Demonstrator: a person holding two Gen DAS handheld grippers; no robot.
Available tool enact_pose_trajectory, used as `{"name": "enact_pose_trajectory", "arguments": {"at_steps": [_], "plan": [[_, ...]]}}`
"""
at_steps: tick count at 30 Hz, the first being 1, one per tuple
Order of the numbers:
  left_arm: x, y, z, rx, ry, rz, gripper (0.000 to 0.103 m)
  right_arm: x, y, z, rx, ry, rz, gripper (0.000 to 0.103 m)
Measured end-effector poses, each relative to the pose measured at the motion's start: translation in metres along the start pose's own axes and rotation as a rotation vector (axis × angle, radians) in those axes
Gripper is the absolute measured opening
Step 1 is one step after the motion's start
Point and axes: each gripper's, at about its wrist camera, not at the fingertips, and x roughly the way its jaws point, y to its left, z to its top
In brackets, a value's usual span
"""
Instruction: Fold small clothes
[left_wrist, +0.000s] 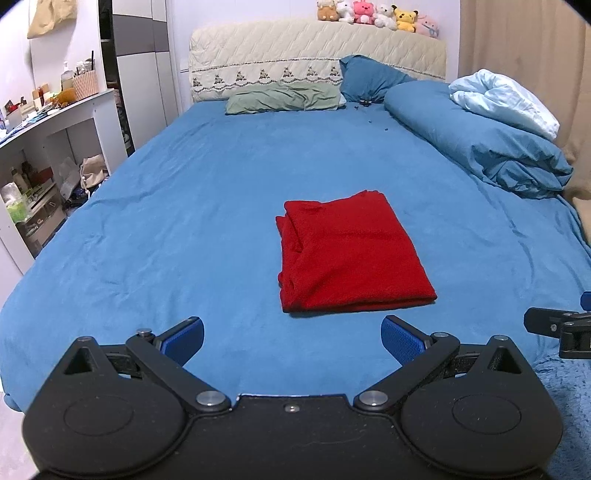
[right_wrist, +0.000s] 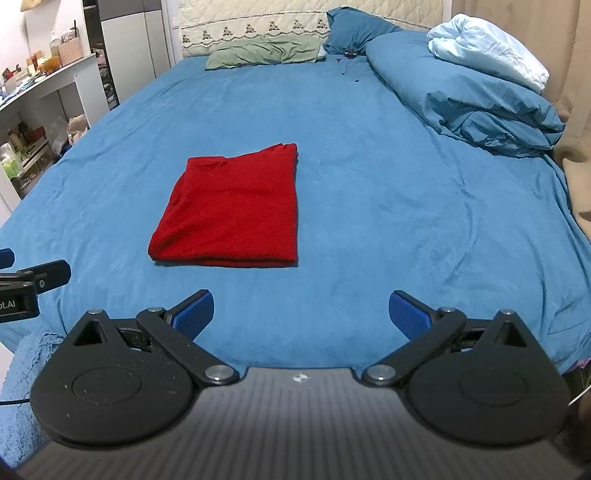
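Left hand-held gripper (left_wrist: 291, 341): held low over the near edge of the bed (left_wrist: 184, 206), pointing toward the headboard (left_wrist: 317, 48), level, no hand or arm visible behind it. Blue pads (left_wrist: 400, 338) spread wide, nothing between them, touching nothing. Tip of the other tool visible at the right border of the left wrist view, just beside.

Right hand-held gripper (right_wrist: 301, 314): same low, level pose, aimed up the bed, to the right of the left one. Blue fingertips (right_wrist: 410, 314) wide apart, empty, clear of the sheet.

Red garment (left_wrist: 351, 254): folded into a neat rectangle, lying flat on the blue sheet, ahead of both tools and apart from them. Folded edge toward the camera, loose layered edges along its left side. In the left wrist view, ahead and slightly right of centre; in the right wrist view (right_wrist: 232, 210), ahead and to the left.

Further up the bed: green pillow (left_wrist: 284, 98) and blue pillow (left_wrist: 369, 77) against the headboard, rolled blue duvet (left_wrist: 480, 140) along the right side with a pale blue bundle (left_wrist: 506, 99) on top. Row of plush toys (left_wrist: 376, 14) on the headboard. White shelf unit (left_wrist: 55, 122) with clutter left of the bed. Fuzzy blue fabric (right_wrist: 22, 387) at the near corner, beside the tools.
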Motion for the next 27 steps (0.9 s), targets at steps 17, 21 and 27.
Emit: {"name": "enact_pose_trajectory", "arguments": {"at_steps": [17,21,27], "plan": [[-0.0035,-0.0007,0.0010,-0.008,-0.007,-0.012,0.103,-0.0010,0.0034,0.0012,0.001,0.006,0.007,0.103],[-0.0034,-0.0003,0.0013,-0.009,-0.009,-0.013,0.103,0.0005,0.0027,0.0020,0.000,0.009,0.009,0.103],[-0.0029,-0.0016,0.0019,-0.009,-0.009,-0.012,0.103,0.0035,0.0058,0.0007,0.001,0.014,0.012,0.103]]}}
